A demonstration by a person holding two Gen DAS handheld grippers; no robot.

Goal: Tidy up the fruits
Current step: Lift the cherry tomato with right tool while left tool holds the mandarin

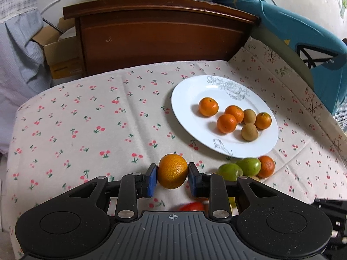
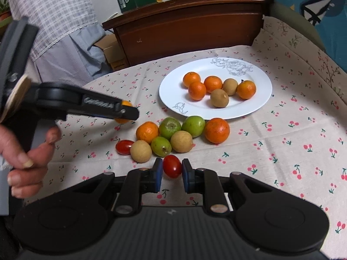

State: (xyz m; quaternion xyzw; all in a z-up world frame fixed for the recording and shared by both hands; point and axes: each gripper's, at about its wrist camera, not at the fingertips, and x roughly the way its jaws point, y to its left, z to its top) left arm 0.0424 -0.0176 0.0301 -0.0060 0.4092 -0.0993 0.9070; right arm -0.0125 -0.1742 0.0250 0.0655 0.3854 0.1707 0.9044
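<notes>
Fruits: in the left wrist view the left gripper (image 1: 172,178) clenches an orange mandarin (image 1: 172,171), lifted off the cloth just short of the white plate (image 1: 188,112), which carries six pieces. In the right wrist view the right gripper (image 2: 172,174) pinches a cherry tomato (image 2: 172,166) near the loose pile (image 2: 173,136) before that plate

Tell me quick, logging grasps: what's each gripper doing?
Left gripper: closed on an orange.
Right gripper: closed on a tomato.
</notes>
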